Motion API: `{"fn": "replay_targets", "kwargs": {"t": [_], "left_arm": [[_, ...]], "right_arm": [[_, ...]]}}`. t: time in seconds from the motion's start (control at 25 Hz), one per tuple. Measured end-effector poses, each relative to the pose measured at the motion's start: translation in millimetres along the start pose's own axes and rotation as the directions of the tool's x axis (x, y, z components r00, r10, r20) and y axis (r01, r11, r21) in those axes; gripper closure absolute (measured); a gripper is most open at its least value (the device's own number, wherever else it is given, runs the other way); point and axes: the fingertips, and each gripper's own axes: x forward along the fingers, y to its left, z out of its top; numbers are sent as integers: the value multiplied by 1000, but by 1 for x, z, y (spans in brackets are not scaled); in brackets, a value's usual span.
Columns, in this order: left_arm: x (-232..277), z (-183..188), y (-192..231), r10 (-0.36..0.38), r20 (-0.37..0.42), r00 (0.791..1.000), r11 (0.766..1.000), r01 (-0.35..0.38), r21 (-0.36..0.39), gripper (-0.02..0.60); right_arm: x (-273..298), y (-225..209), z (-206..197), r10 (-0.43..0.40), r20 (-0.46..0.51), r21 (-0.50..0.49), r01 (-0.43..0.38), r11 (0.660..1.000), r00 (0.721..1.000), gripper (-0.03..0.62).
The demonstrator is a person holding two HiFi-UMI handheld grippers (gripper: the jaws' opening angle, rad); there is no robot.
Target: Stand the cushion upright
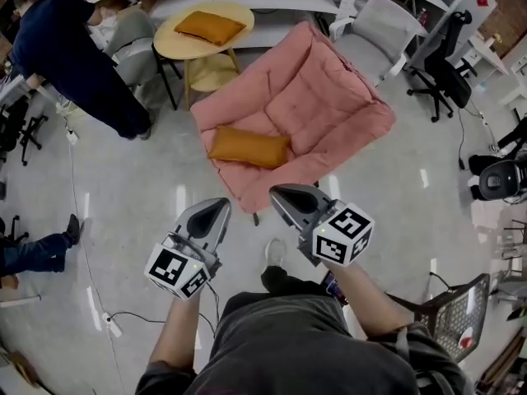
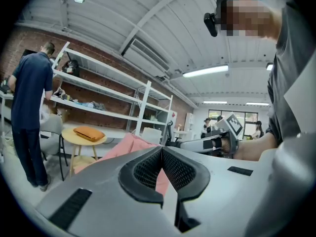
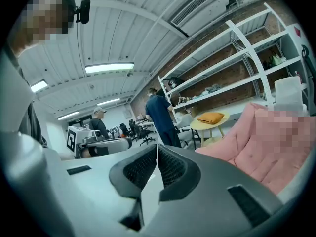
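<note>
Cushion (image 1: 249, 147) lies flat on the pink chair (image 1: 329, 97); left gripper (image 1: 219, 207) and right gripper (image 1: 280, 193) fingers clenched empty

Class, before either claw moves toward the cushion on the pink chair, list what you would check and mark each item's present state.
1. The cushion lies flat on the pink chair, in plain view: ok.
2. Left claw open for a grasp: not ok, shut and empty.
3. Right claw open: not ok, shut and empty.
4. Claws at the cushion: not ok, both short of the chair.
5. Way to the cushion free: ok.
6. Standing person apart from the chair: ok.
</note>
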Motion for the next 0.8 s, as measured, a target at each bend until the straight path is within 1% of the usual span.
{"fn": "replay_targets", "kwargs": {"t": [0.24,0.44,0.56,0.8], "left_arm": [[51,1,36,24,-23,999,1000,-24,-10,569],[81,-12,64,45,-40,998,998,-46,-35,571],[100,-17,86,47,-51,998,998,-50,-46,571],[139,-31,143,54,-88,995,994,-62,-93,569]], "right_arm": [[29,-57,11,21,-44,-14,-22,1000,999,577],[57,-95,0,24,-89,-20,-26,999,996,577],[81,-119,0,27,-111,-25,-30,999,993,577],[142,-174,-1,38,-158,4,-38,999,987,577]]}}
